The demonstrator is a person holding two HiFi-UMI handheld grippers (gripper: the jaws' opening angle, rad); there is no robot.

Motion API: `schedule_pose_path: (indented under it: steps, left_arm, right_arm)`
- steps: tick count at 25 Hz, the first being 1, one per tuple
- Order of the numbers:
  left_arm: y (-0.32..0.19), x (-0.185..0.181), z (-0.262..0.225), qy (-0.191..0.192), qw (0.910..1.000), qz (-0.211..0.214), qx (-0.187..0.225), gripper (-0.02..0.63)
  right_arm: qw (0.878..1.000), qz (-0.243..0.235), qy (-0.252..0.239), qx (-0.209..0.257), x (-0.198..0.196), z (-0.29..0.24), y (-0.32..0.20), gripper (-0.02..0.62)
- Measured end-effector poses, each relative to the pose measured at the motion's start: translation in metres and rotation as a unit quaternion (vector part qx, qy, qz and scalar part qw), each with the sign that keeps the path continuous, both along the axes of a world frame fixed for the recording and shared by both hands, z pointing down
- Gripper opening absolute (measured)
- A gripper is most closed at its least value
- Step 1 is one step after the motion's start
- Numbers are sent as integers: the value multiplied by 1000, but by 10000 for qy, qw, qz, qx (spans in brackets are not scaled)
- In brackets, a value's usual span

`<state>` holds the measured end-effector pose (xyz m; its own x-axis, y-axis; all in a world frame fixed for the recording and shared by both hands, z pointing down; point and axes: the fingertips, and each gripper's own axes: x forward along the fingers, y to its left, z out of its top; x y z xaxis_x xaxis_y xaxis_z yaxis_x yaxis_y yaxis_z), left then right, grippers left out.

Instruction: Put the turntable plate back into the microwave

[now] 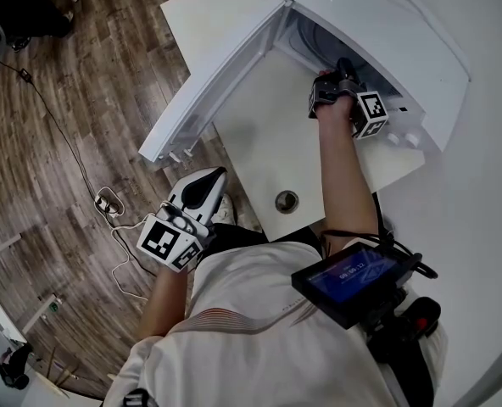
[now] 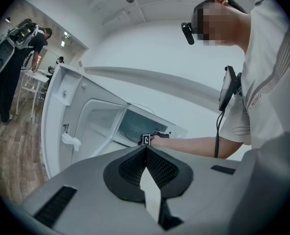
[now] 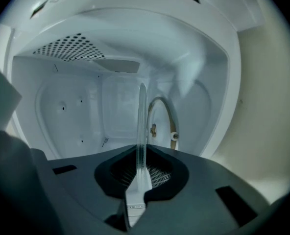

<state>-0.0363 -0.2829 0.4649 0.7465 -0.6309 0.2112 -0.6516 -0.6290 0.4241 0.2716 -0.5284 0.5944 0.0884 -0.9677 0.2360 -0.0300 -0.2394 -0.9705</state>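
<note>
- Plate [image 3: 141, 121]: clear glass, seen edge-on as a thin line, its rim pinched in the right gripper [image 3: 139, 158], reaching into the cavity.
- Microwave [image 1: 387, 24]: white, at 1 o'clock in the head view, door [image 1: 209, 91] swung wide toward 9 o'clock. The roller ring [image 3: 167, 112] is at 3 o'clock of the plate.

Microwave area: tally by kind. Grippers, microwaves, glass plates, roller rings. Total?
Grippers: 2 (left gripper, right gripper)
Microwave: 1
Turntable plate: 1, edge-on between the right gripper's fingers
Roller ring: 1, inside the cavity
Total: 5
</note>
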Motion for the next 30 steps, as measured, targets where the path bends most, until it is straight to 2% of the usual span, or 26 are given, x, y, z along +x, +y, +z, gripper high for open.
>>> schedule_pose_path:
  steps: [1, 4, 7, 10, 17, 24, 27, 30]
  left_arm:
    - [1, 0, 0, 16, 10000, 0, 4, 11]
    - [2, 0, -1, 66, 10000, 20, 0, 11]
    - [2, 1, -1, 93, 9999, 45, 0, 11]
    - [2, 1, -2, 97, 9999, 79, 14, 11]
    - [4, -6, 1, 151, 9998, 71, -61, 11]
    - [4, -9, -1, 163, 9998, 91, -74, 11]
    - [4, -10, 0, 157, 9998, 88, -95, 11]
    - [2, -10, -1, 170, 9998, 85, -87, 11]
  right_arm:
    - [10000, -73, 10, -49, -1, -2, -1, 31]
    - [9995, -244, -33, -191, -3, -3, -2, 134]
    - [9984, -462, -85, -316, -9, -1, -2, 194]
    - [9953, -873, -126, -409, -22, 0, -4, 218]
    - [9832, -1724, -377, -463, -53, -1, -6, 225]
    - [9658, -2518, -422, -459, -80, -3, -4, 225]
    - [9592, -2716, -609, -488, -89, 0, -2, 225]
    - [9581, -2754, -648, -441, -92, 0, -3, 225]
